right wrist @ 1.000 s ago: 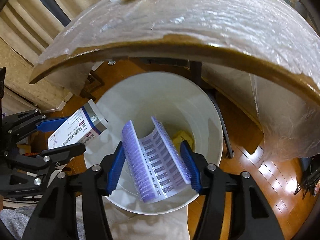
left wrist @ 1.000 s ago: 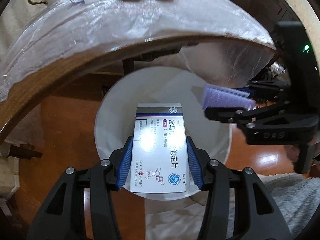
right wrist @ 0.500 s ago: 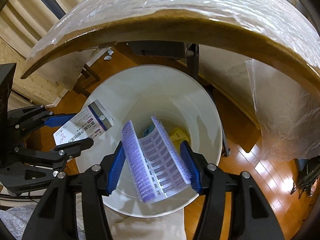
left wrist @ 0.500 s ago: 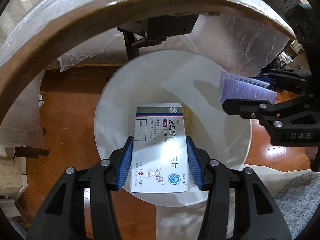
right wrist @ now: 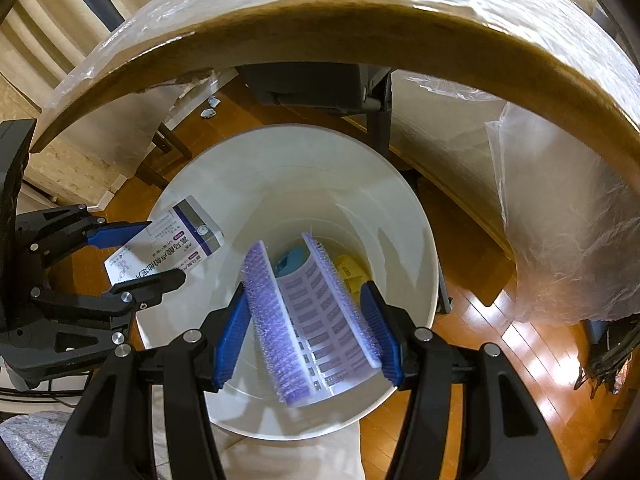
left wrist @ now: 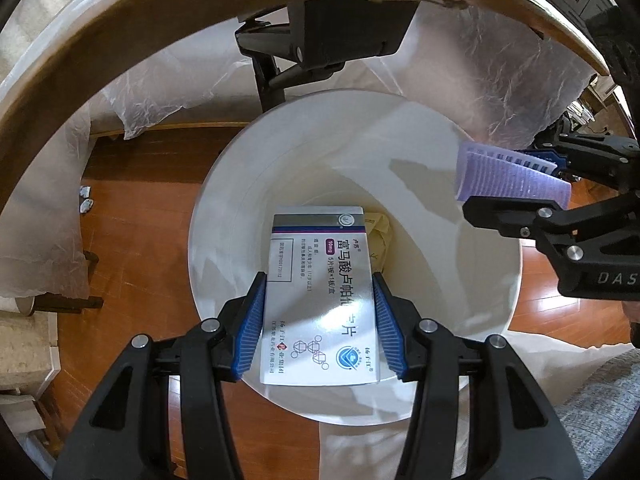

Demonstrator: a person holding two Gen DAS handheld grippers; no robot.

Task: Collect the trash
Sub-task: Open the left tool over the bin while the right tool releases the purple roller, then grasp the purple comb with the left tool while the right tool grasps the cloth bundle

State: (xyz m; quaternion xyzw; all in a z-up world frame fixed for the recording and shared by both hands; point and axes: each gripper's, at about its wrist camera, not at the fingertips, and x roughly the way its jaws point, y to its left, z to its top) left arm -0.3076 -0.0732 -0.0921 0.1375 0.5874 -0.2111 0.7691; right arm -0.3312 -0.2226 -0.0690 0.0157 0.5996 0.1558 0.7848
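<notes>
A white medicine box (left wrist: 320, 304) is gripped between the blue pads of the left claw (left wrist: 318, 328), and it is held above the open mouth of a white trash bin (left wrist: 224, 184). The box is seen flat, with its printed face turned to the camera and its far end over the inside of the bin. A purple hair roller piece (right wrist: 308, 312), curved like an open trough with bristles on its outer side, is clamped between the pads of the right claw (right wrist: 306, 332), also over the bin. In the left wrist view the right claw is seen at the right edge, with the purple piece near the rim of the bin. At the bottom of the bin some yellow trash (right wrist: 348, 272) and a blue scrap (right wrist: 292, 262) are seen. The bin stands on a wooden floor (left wrist: 132, 248), just beside the edge of a tabletop (right wrist: 360, 28) that is covered with a clear plastic sheet (right wrist: 560, 216). Both claws are pointed steeply down.
</notes>
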